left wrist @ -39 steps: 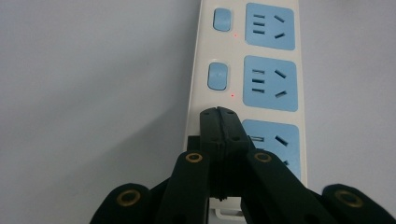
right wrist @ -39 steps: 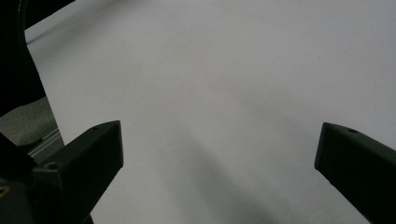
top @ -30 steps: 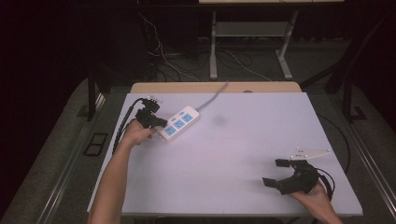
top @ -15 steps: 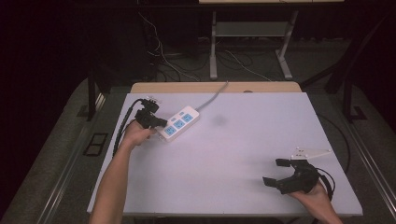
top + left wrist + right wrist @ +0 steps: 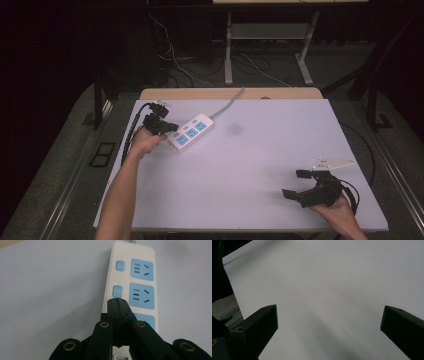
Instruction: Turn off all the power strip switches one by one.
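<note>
My left gripper (image 5: 117,301) had its fingers (image 5: 113,308) pressed tight together, nothing between them, the joined tip over the white power strip (image 5: 130,285) just below its middle switch (image 5: 117,291); I could not tell whether the tip touched the strip. My right gripper (image 5: 299,184) sat well apart at the near right of the bench (image 5: 250,165), its fingers (image 5: 262,320) spread wide over bare surface and holding nothing. The strip (image 5: 190,133) lay flat and slanted at the far left of the bench, its grey cord (image 5: 229,103) running off the far edge. It showed blue sockets (image 5: 142,269) in a row, each with a small blue switch beside it, and a faint red light (image 5: 126,273) under the top switch (image 5: 120,265)
</note>
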Motion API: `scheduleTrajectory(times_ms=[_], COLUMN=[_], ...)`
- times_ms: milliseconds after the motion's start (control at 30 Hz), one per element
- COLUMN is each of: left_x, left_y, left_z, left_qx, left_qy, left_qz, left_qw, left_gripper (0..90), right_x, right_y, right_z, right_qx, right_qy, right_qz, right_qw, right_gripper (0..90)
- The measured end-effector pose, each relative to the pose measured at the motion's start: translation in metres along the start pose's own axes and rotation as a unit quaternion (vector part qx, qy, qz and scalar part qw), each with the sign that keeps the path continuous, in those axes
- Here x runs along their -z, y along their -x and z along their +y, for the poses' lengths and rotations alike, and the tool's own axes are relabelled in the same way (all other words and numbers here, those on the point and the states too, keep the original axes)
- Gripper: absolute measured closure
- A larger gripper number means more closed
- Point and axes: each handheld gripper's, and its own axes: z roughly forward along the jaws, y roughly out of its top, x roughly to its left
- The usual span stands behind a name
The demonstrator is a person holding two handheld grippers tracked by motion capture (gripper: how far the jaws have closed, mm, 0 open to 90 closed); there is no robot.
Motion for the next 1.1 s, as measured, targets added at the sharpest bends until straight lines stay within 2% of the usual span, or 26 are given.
scheduleTrajectory(times_ms=[200,700,967,1100], left_x=[0.006,0.011,0.004,-0.005], left_y=[0.003,0.014,0.015,0.014], left_z=[0.011,0.043,0.05,0.049], left_qx=[-0.011,-0.044,-0.038,-0.037], left_qy=[0.011,0.013,0.023,0.015], left_qz=[-0.001,0.003,0.003,0.007], left_qw=[0.9999,0.999,0.999,0.9992], left_gripper=[89.7,89.7,89.6,89.6], right_x=[0.0,0.001,0.001,0.002], right_y=[0.0,0.0,0.0,0.0], right_z=[0.0,0.0,0.0,0.0], right_qx=[0.0,-0.002,-0.002,-0.002], right_qy=[0.0,0.003,0.002,0.002], right_qz=[-0.001,0.0,0.001,0.001], right_qw=[1.0,1.0,1.0,1.0], right_gripper=[0.8,0.9,0.8,0.8])
